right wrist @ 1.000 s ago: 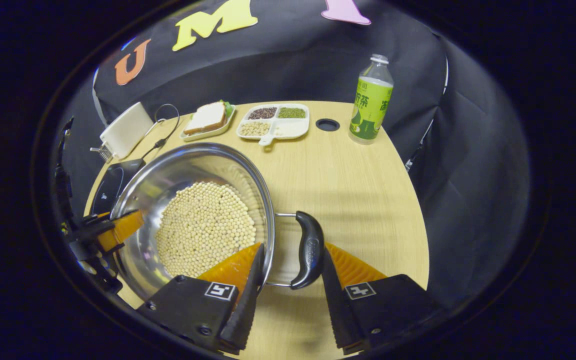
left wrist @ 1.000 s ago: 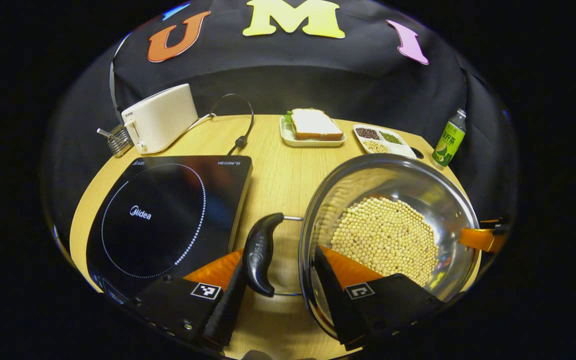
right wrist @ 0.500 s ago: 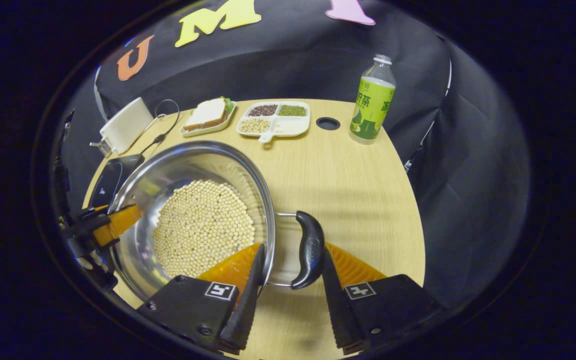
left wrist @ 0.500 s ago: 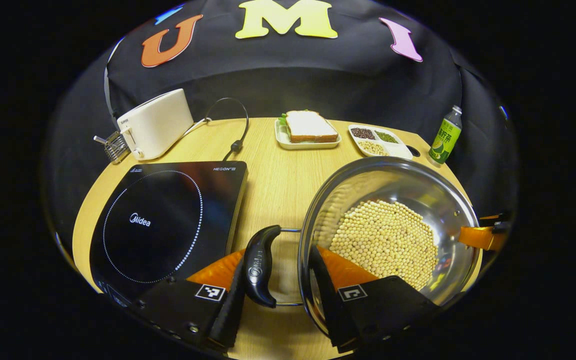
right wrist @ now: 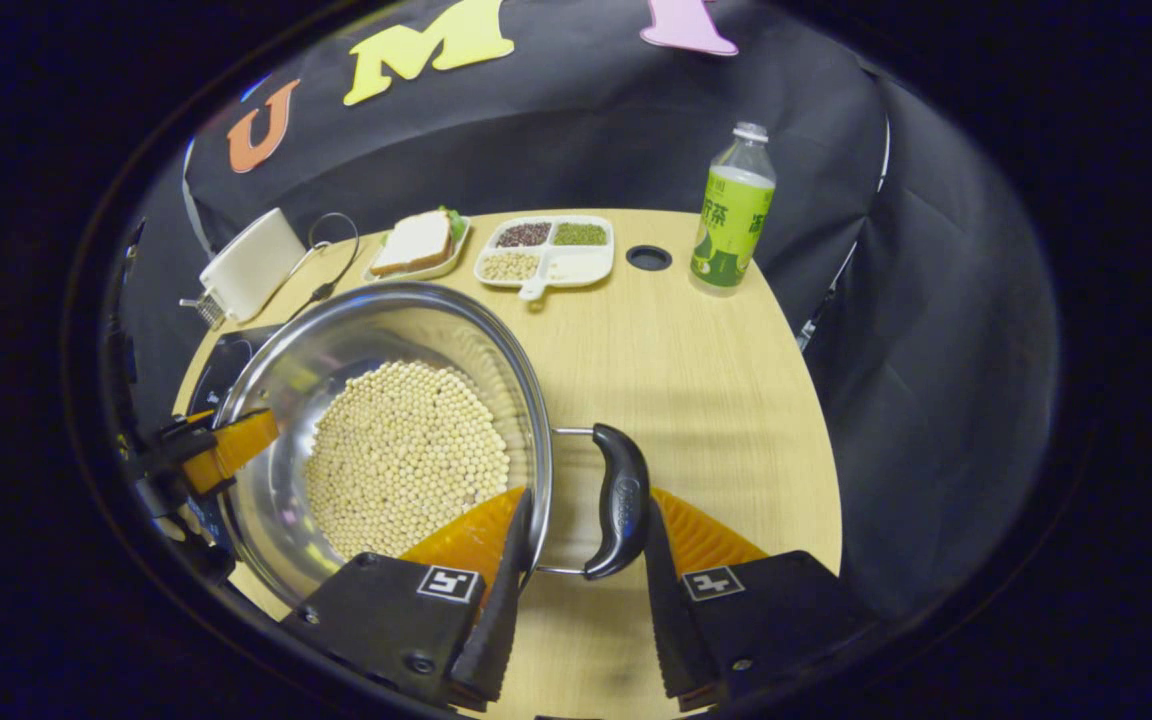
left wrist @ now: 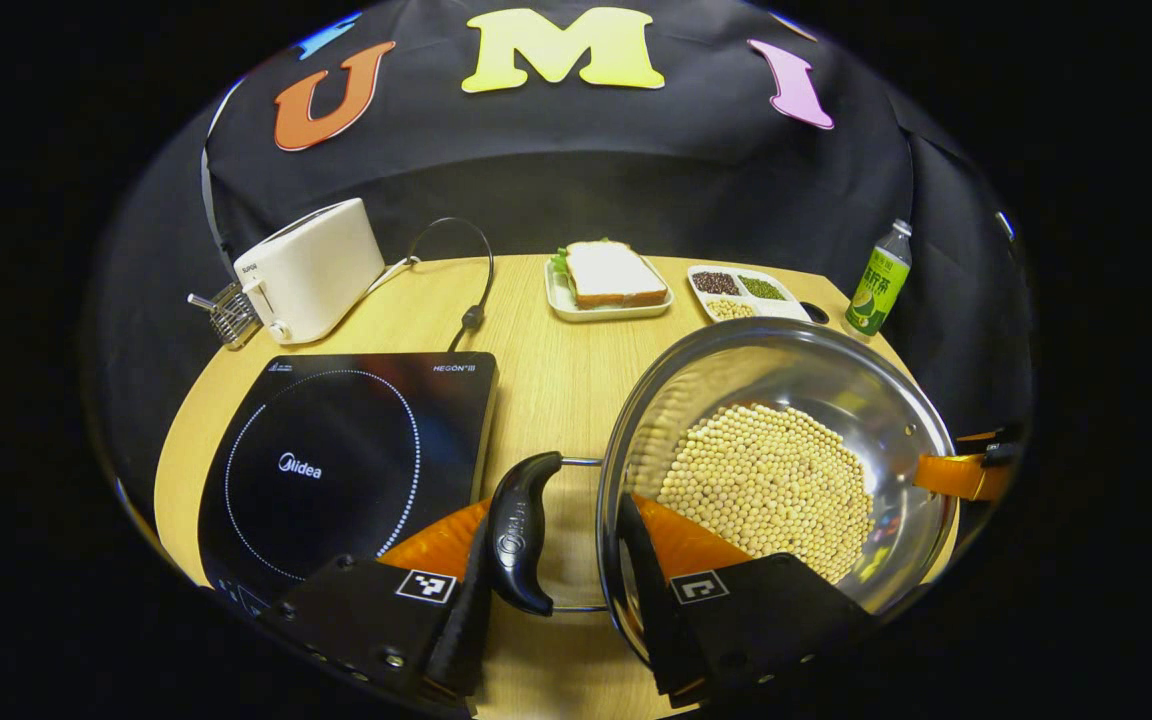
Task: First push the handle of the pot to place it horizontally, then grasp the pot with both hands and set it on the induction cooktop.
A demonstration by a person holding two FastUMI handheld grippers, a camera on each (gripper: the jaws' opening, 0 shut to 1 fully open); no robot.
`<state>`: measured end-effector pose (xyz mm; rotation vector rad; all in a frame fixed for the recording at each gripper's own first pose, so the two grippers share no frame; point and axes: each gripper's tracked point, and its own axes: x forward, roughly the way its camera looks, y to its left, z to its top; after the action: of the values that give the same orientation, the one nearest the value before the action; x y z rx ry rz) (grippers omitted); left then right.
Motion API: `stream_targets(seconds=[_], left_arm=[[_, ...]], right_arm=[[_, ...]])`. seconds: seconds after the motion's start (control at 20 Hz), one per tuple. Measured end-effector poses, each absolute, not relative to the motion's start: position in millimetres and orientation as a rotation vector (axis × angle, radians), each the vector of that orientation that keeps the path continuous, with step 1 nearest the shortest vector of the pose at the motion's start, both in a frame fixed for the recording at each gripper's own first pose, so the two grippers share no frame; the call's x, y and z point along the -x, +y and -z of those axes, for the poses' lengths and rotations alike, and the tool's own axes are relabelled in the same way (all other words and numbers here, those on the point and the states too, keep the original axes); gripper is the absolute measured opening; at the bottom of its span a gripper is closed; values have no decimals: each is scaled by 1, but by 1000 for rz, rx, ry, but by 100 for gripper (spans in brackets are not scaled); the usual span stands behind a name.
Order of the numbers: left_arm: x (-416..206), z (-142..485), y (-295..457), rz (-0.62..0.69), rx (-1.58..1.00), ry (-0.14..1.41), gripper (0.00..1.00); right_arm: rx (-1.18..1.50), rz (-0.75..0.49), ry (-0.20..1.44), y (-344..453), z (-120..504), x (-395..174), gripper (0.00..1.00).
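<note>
Silver pot [left wrist: 866, 400] of cream beans [left wrist: 771, 480], black cooktop [left wrist: 336, 460], tan table [right wrist: 696, 360].

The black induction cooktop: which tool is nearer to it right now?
Left. The left tool grips the steel pot's handle beside the black induction cooktop; the right tool holds the far handle.

pot [left wrist: 786, 400] right of cooktop [left wrist: 336, 460], on table [left wrist: 546, 370]

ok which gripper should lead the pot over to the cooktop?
Left. The left gripper grips the pot on the side right beside the cooktop; the right gripper grips the opposite side, with the whole pot between it and the cooktop.
</note>
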<state>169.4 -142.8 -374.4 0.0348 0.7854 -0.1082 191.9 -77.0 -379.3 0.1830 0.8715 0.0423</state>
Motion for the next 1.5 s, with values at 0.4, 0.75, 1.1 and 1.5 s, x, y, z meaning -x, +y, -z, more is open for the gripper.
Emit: stream_targets(seconds=[0.4,0.75,1.1,1.5], left_arm=[[-171,345,-110,108,-42,747,63],[-169,330,-62,86,-21,731,63],[-167,321,-1,58,-17,725,63],[-171,326,74,33,-22,742,63]], right_arm=[[-184,-50,833,-46,345,-189,58],[-167,-67,814,1,320,-189,58],[-156,-90,809,64,304,-191,58],[-153,-111,824,139,301,-196,58]])
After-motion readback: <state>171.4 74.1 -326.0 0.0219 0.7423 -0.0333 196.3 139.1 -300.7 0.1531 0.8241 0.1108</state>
